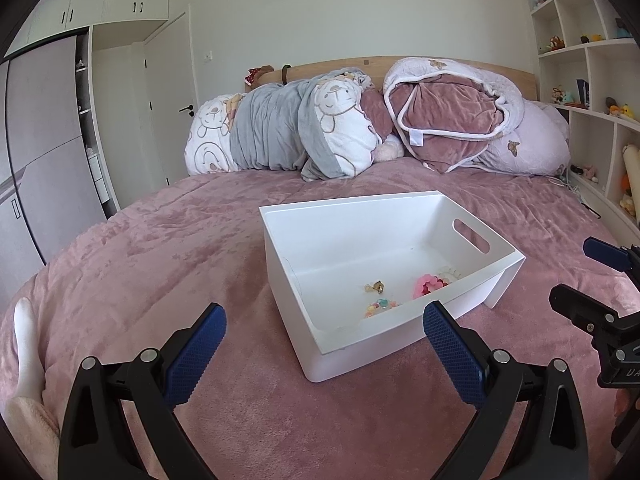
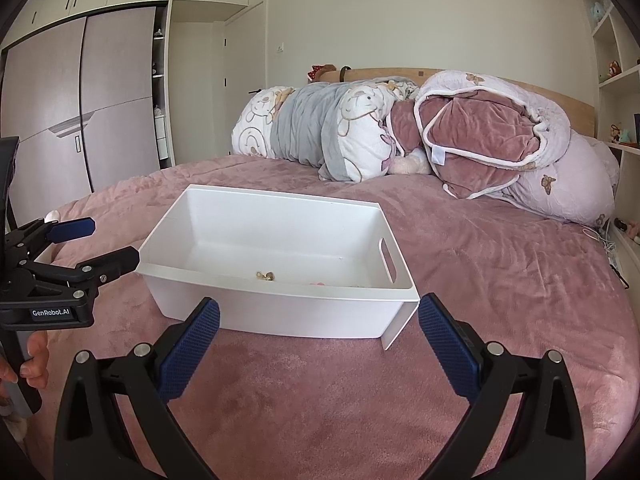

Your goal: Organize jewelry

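Observation:
A white plastic bin (image 1: 408, 208) with a handle slot sits on the pink bed; it also shows in the right wrist view (image 2: 280, 312). Inside lie a gold piece (image 1: 375, 287), a multicoloured bead bracelet (image 1: 380, 306), a pink bead bracelet (image 1: 427, 285) and a pale beaded piece (image 1: 450, 272). The gold piece also shows in the right wrist view (image 2: 266, 275). My left gripper (image 1: 324, 324) is open and empty, just in front of the bin's near corner. My right gripper (image 2: 319, 316) is open and empty, in front of the bin's long side. Each gripper shows at the edge of the other's view.
The pink bedspread (image 1: 160, 264) surrounds the bin. Rolled quilts and pillows (image 1: 360, 124) lie along the wooden headboard. Wardrobes (image 2: 80, 112) stand to the left, toy shelves (image 1: 592, 80) to the right. A white-socked foot (image 1: 28, 344) rests at the left edge.

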Tool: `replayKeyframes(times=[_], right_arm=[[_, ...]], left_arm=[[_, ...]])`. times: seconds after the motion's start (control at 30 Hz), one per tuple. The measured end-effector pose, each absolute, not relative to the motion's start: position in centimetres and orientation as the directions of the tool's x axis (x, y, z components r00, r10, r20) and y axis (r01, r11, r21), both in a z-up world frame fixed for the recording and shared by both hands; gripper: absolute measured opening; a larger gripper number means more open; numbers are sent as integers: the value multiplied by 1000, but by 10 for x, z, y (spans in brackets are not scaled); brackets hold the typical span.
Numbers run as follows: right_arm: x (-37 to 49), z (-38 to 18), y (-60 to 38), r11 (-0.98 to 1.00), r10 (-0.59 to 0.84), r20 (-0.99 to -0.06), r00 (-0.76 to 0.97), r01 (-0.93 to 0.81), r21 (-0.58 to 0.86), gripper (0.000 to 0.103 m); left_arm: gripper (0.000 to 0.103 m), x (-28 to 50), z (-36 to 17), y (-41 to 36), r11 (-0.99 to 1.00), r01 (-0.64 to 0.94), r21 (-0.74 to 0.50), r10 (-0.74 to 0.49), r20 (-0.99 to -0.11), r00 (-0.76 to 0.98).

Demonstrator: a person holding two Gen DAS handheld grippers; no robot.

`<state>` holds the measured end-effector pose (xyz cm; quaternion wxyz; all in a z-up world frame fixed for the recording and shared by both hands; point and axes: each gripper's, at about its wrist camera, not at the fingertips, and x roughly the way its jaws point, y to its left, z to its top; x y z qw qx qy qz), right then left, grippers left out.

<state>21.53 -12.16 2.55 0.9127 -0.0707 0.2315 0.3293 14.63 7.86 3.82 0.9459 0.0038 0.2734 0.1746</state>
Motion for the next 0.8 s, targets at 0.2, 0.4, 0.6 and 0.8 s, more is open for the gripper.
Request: replayKeyframes(times=[0.2,0.4,0.6,0.8], right_arm=[[215,25,-122,773,568,-469,676,-634,22,98],[215,24,-122,772,570,-471,673,-635,25,98],[214,23,-120,768,570,-478,669,-640,21,98],[212,21,-117,766,568,-482,667,-643,12,98]], left_arm=[[100,146,40,79,941,-324,97,326,-512,794],[100,146,41,78,941,-321,109,330,-507,796],[100,144,42,75,944,-312,104,321,-494,808],[100,140,45,78,936,-340,87,340,-467,816]])
